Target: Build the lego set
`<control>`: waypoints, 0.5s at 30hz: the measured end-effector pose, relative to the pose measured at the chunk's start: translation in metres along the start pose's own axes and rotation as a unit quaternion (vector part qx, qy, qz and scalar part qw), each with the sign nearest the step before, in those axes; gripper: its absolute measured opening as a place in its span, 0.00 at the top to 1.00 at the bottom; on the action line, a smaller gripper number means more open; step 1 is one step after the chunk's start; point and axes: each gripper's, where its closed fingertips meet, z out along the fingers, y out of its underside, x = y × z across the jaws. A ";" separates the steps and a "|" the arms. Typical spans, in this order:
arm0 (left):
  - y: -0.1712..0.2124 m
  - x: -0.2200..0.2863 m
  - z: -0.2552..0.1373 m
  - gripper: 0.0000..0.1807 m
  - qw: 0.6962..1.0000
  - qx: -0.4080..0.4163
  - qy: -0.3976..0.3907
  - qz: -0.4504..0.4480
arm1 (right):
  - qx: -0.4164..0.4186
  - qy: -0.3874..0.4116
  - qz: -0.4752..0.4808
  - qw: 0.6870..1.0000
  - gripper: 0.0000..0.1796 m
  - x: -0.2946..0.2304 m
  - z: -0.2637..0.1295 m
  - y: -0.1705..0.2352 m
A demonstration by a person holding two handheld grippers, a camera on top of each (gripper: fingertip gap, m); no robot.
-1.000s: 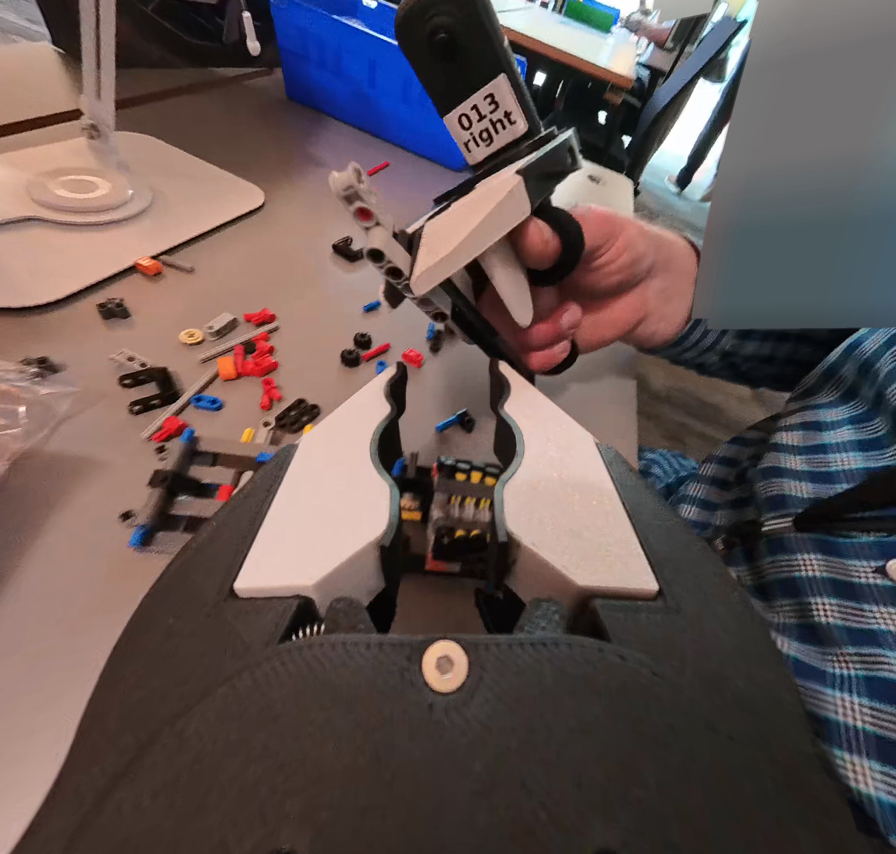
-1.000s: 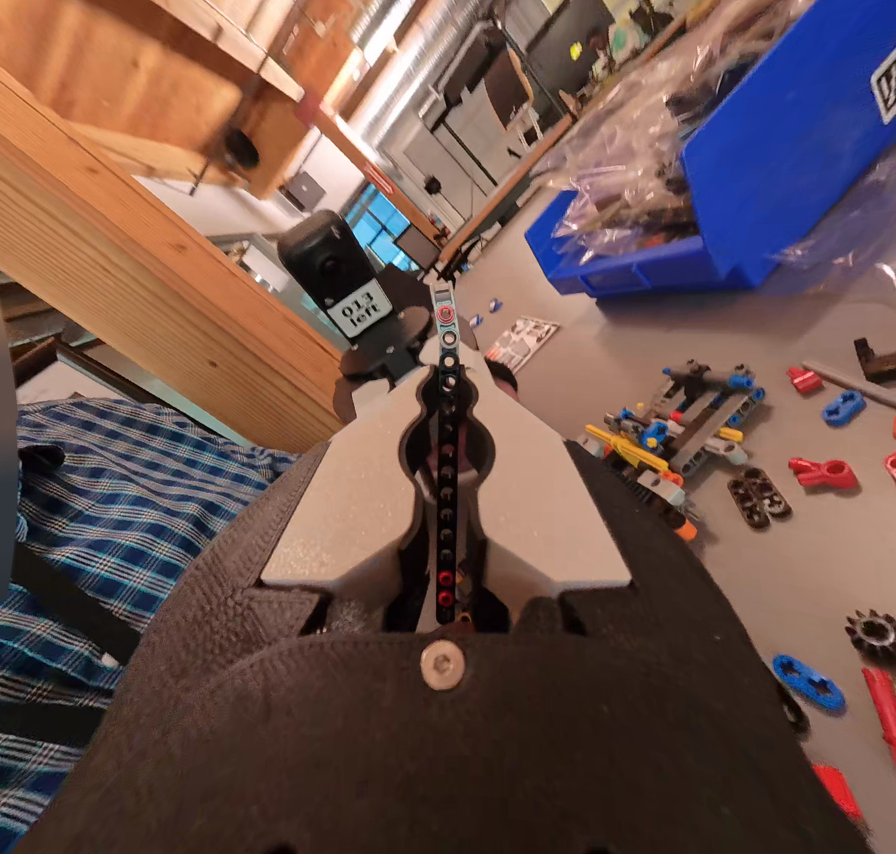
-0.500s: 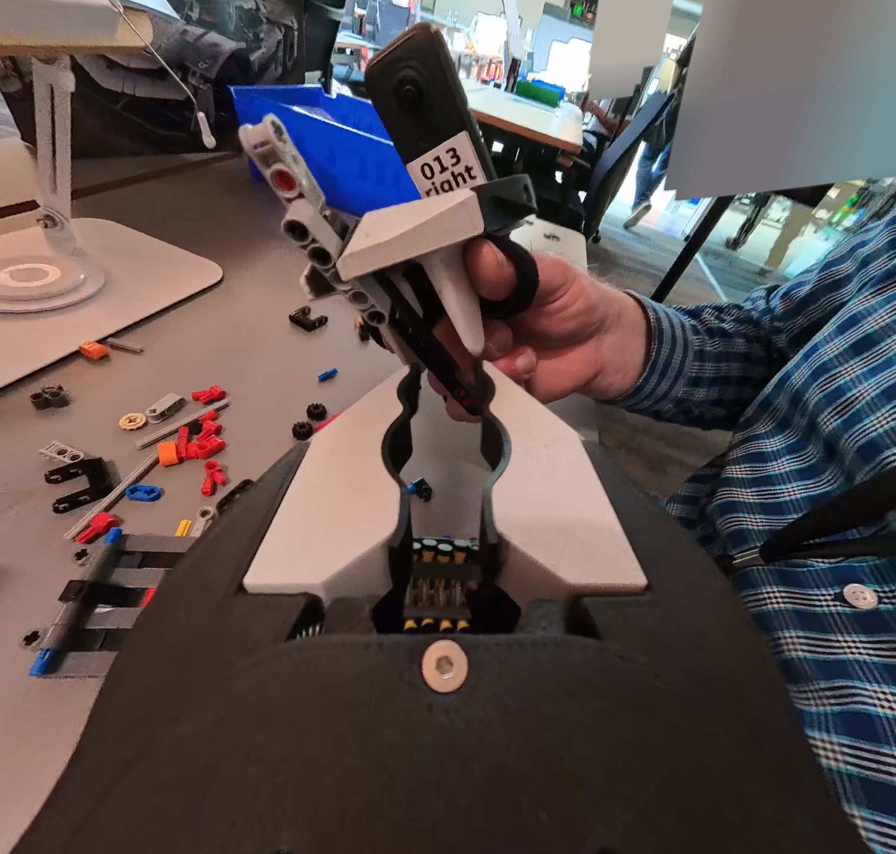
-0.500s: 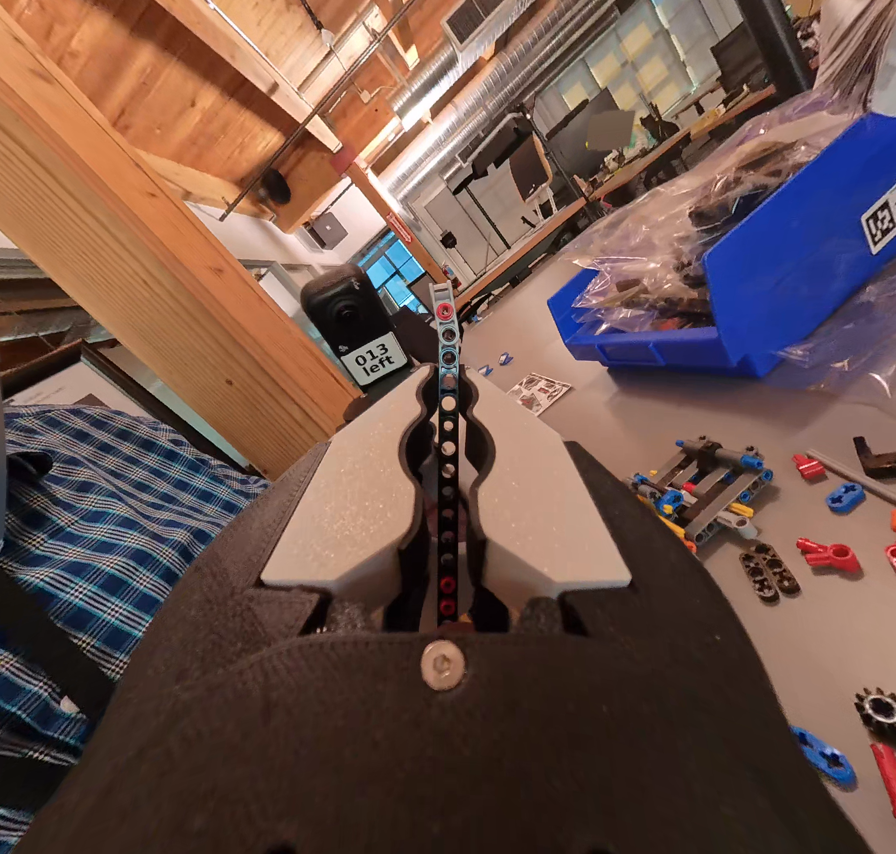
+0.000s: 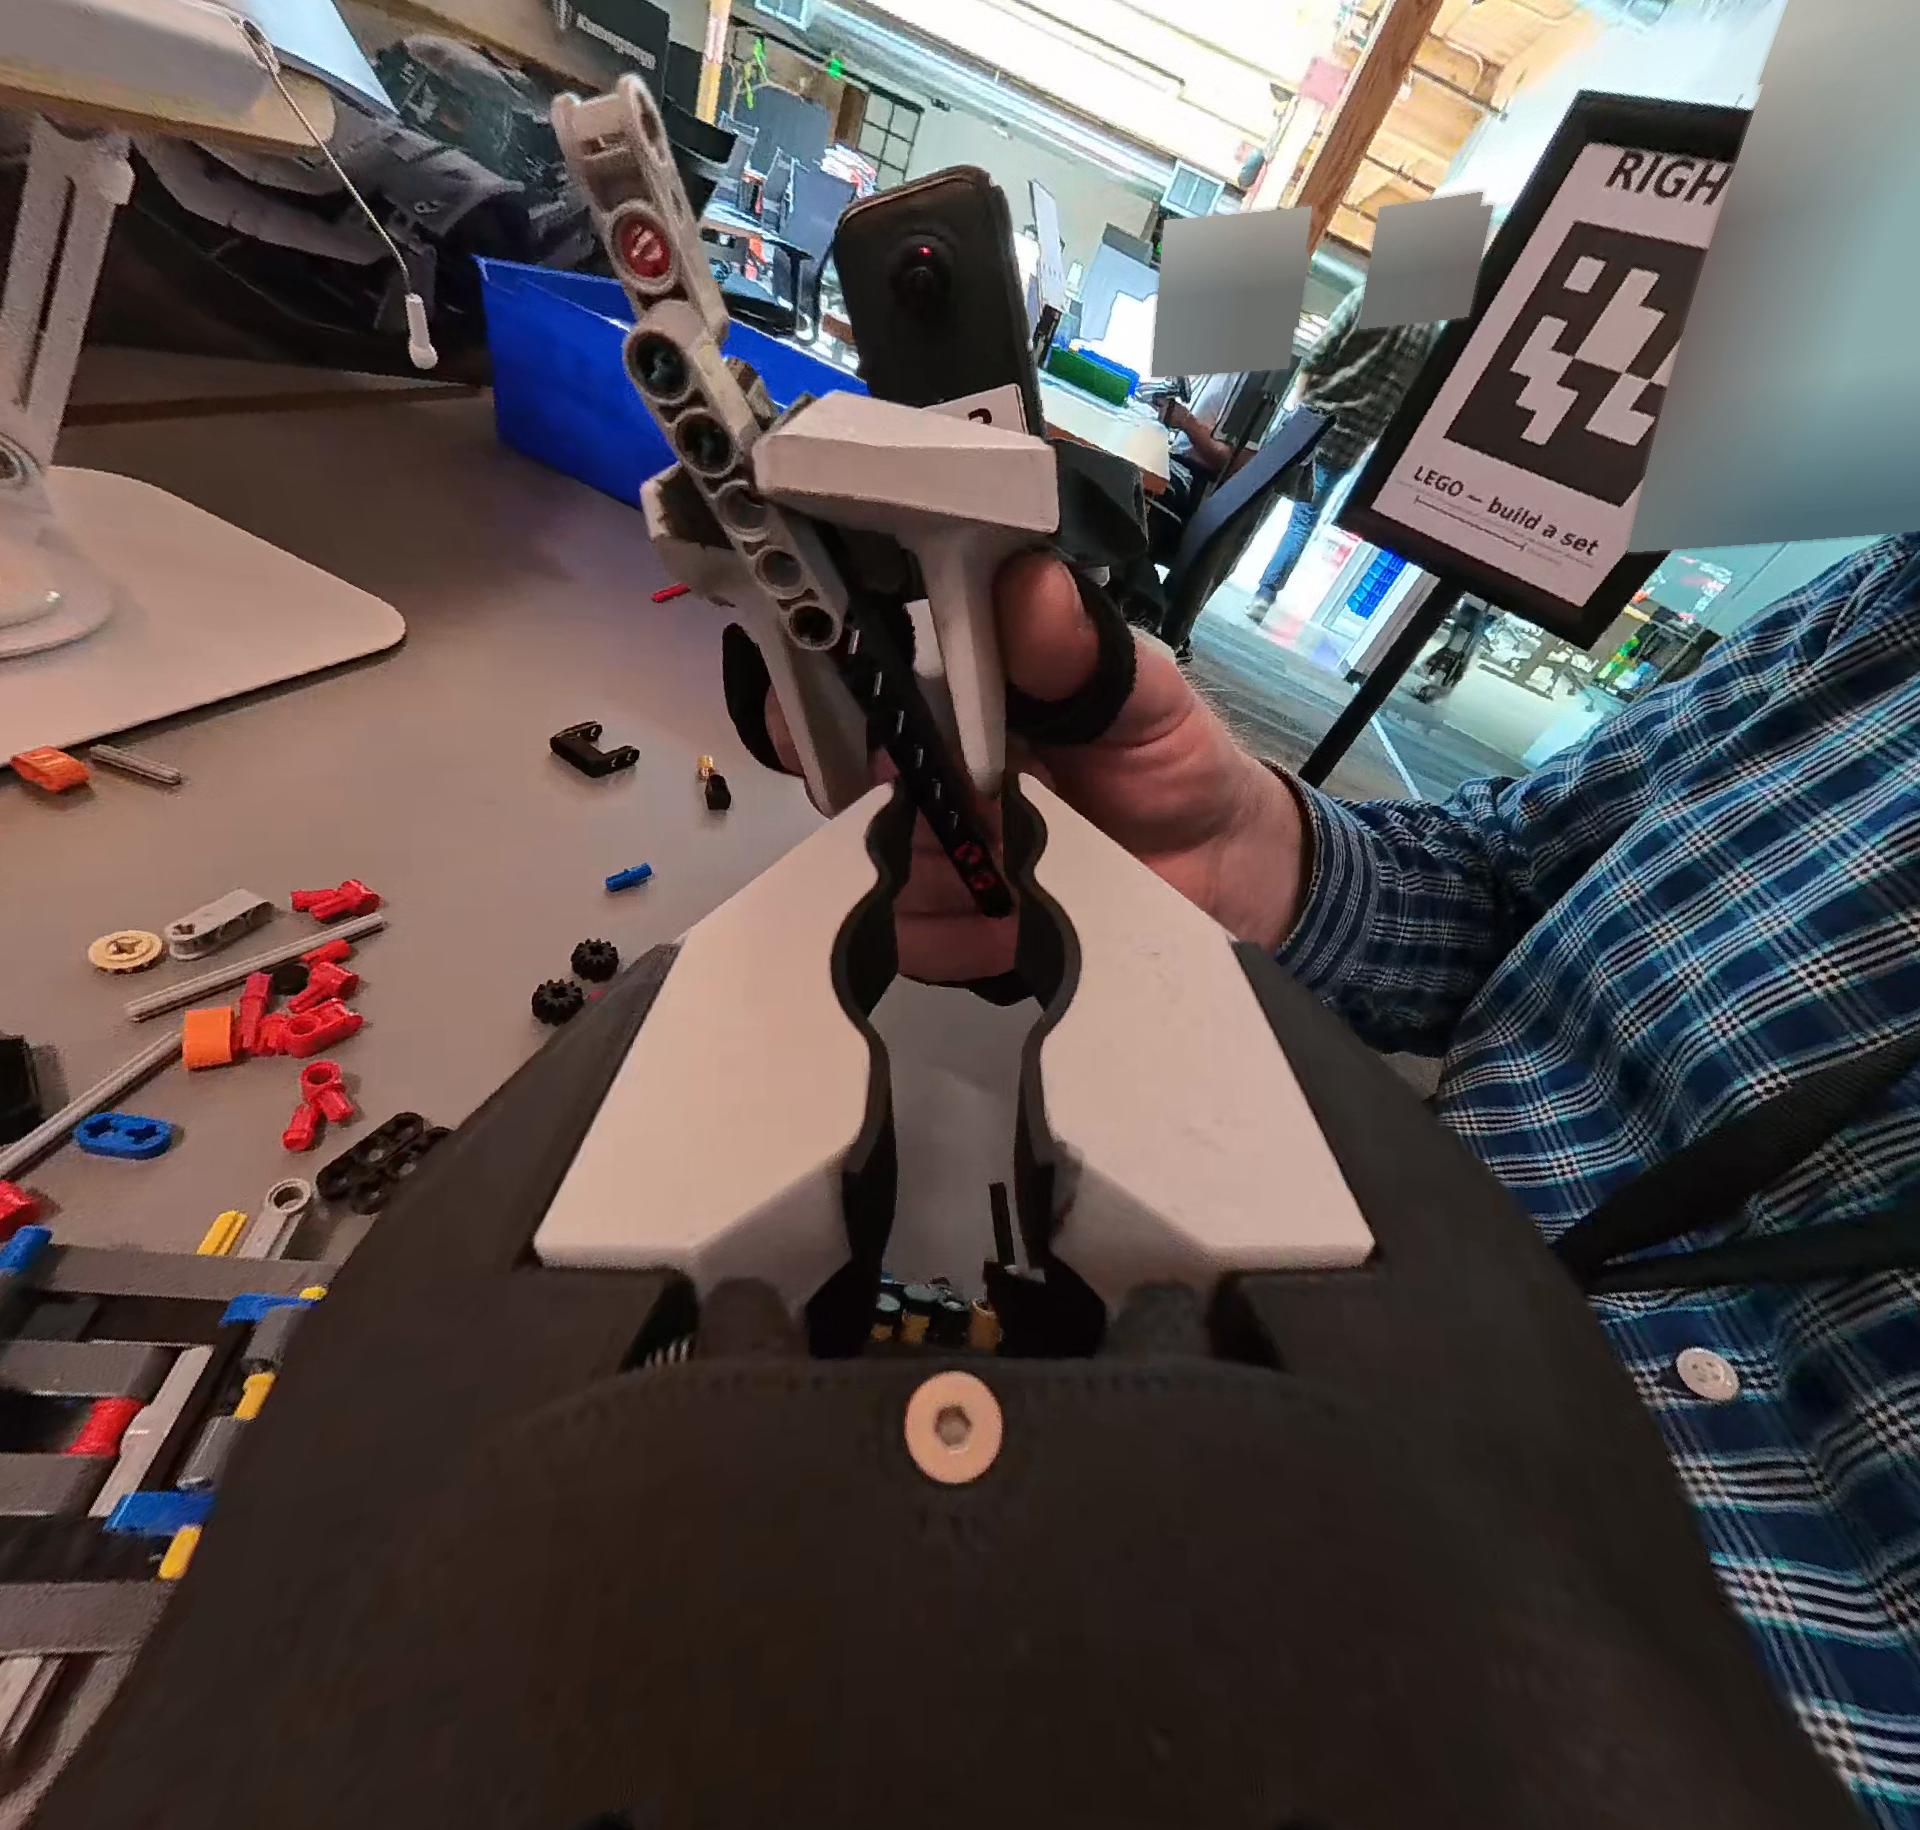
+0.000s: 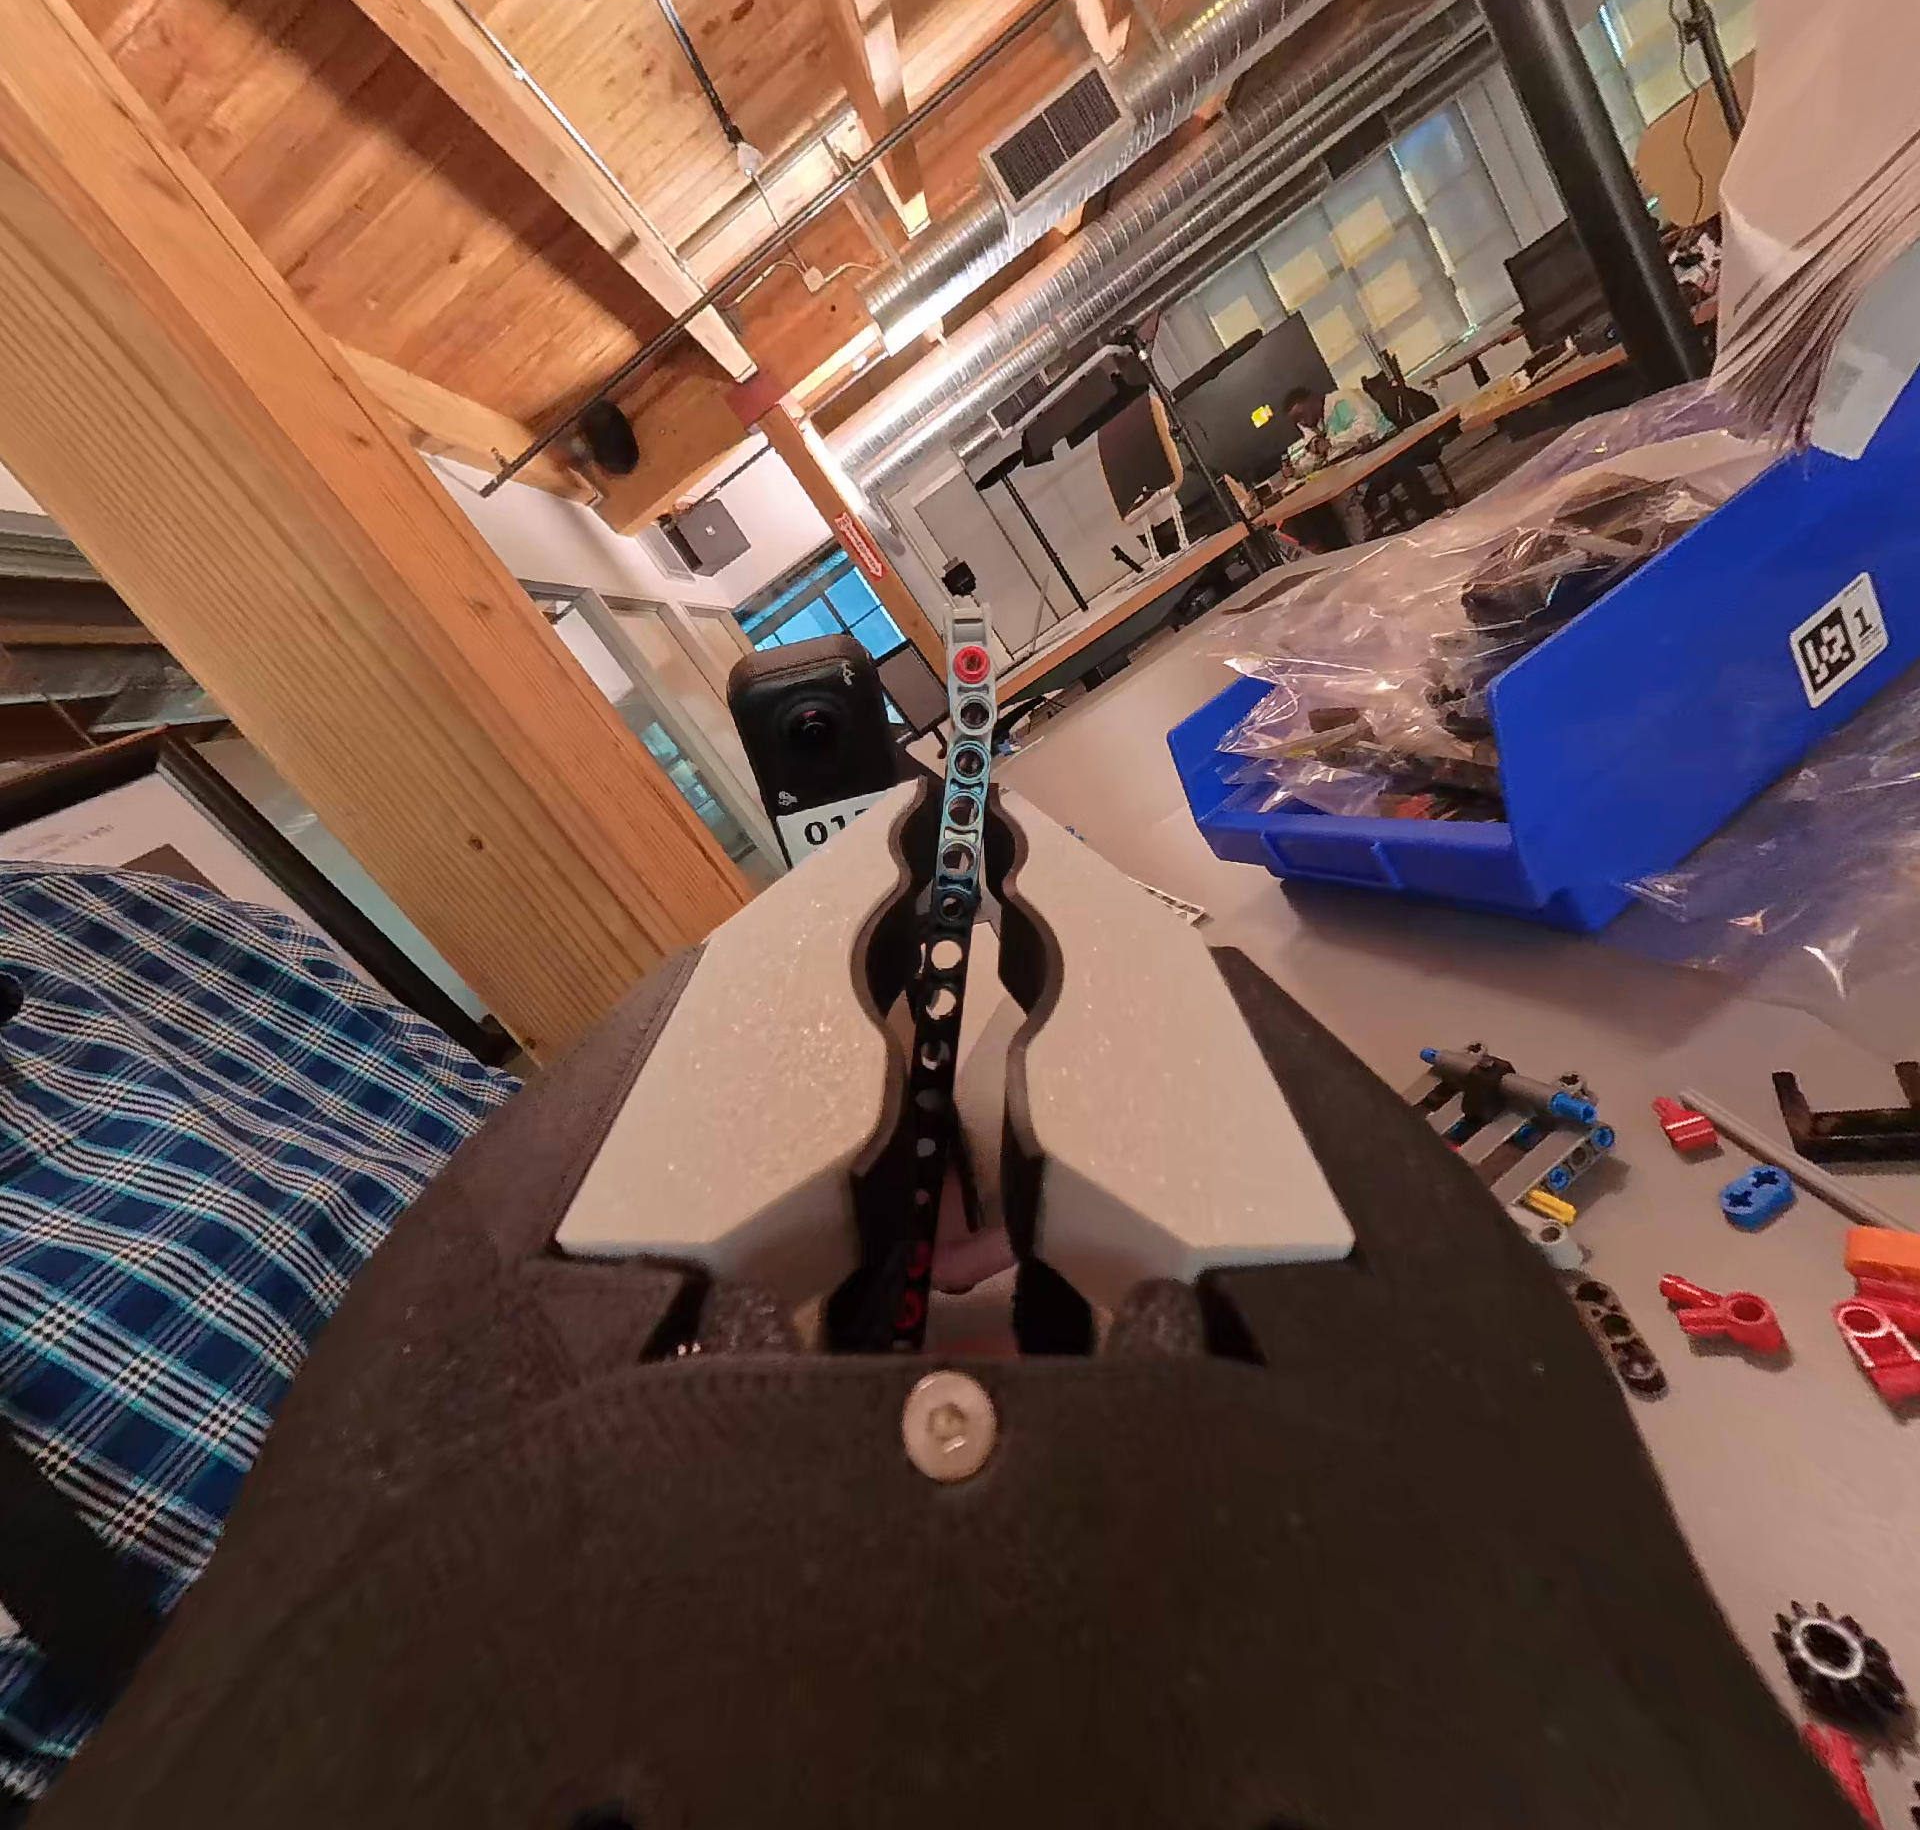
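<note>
While the left hand-held gripper [image 5: 951,933] hung released and empty above the grey desk [image 5: 436,575], the right hand-held gripper [image 6: 951,850] clenched a long grey-and-black holed Lego beam [image 6: 951,897] aloft; tilted so, I judged it could twist loose if bumped.

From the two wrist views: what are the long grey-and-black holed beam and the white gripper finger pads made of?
Long grey-and-black holed beam: looks like hard moulded plastic with a smooth, slightly glossy finish, going by its crisp round holes and faint sheen. White gripper finger pads: probably 3D-printed plastic, matte, with a fine grainy speckle on top. The right gripper clamps the beam.
</note>
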 end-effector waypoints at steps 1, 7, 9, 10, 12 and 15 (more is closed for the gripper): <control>0.000 0.000 0.000 0.92 1.000 0.000 0.001 0.001 | 0.000 0.001 -0.004 1.000 0.97 0.000 0.001 -0.001; -0.001 -0.004 -0.002 0.93 1.000 -0.011 0.002 -0.006 | -0.010 -0.004 -0.016 1.000 0.96 0.003 0.005 -0.001; -0.002 -0.004 -0.003 0.94 1.000 -0.018 0.004 -0.005 | -0.015 -0.009 -0.021 1.000 0.95 0.003 0.006 -0.002; -0.002 -0.004 -0.003 0.94 1.000 -0.022 0.006 -0.006 | -0.020 -0.011 -0.023 0.999 0.94 0.003 0.006 -0.002; -0.003 -0.005 -0.004 0.94 1.000 -0.028 0.008 -0.008 | -0.028 -0.013 -0.029 0.999 0.94 0.002 0.007 -0.002; -0.004 -0.006 -0.004 0.94 0.999 -0.032 0.015 -0.015 | -0.031 -0.015 -0.034 0.999 0.95 0.002 0.008 -0.004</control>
